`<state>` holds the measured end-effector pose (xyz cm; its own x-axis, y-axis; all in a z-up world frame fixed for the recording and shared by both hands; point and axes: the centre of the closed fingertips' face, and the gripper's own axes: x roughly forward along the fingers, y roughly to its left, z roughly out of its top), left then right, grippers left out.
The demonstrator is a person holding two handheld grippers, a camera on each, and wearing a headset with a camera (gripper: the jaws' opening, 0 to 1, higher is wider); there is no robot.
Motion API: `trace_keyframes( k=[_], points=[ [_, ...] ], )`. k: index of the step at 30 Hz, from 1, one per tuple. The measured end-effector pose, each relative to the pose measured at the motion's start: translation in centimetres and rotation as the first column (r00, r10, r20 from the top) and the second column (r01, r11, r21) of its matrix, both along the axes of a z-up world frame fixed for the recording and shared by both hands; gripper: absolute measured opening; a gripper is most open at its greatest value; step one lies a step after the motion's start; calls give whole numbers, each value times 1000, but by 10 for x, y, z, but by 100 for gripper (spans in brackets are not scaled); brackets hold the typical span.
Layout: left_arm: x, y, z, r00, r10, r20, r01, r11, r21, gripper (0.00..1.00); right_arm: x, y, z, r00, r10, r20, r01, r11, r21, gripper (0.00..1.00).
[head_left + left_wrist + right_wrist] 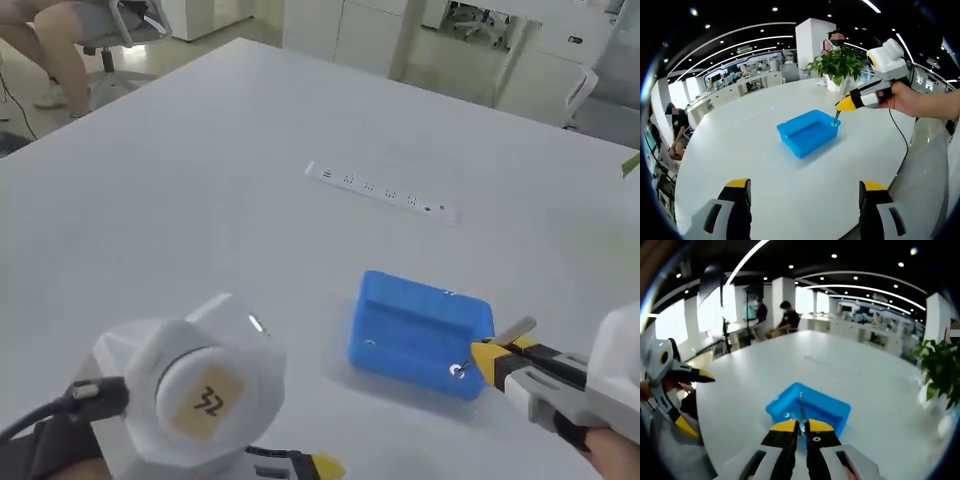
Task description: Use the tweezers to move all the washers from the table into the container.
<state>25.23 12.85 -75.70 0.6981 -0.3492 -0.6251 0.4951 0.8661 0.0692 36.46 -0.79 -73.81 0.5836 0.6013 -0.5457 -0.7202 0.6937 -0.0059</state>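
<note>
right claw (801, 425) pinched on tweezers (801, 405), washer (457, 371) at tip by container (420, 320) rim, lower right; may drop outside onto surface (200, 200). left claw (805, 184) wide.

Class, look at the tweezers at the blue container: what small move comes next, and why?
Probably loosen the right tool slightly so the tweezers open: their tips hold what looks like a washer just inside a corner of the container, so it should drop in.
</note>
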Motion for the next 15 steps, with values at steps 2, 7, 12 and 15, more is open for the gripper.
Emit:
trace_keyframes(
  k=[2,7,12,15],
  points=[
    [0,-1,2,1000,-3,3,3,1000,2,91,6,1,3,1000,-4,10,4,1000,-2,3],
    [-1,-4,7,1000,-15,7,15,1000,8,90,21,0,0,1000,-18,19,18,1000,1,3],
    [0,-8,15,999,-31,19,31,999,12,89,31,0,-11,1000,-31,5,31,999,-8,3],
    [-1,-11,19,999,-44,25,44,999,7,87,37,1,-19,999,-34,-4,34,999,-19,3]
  ],
)
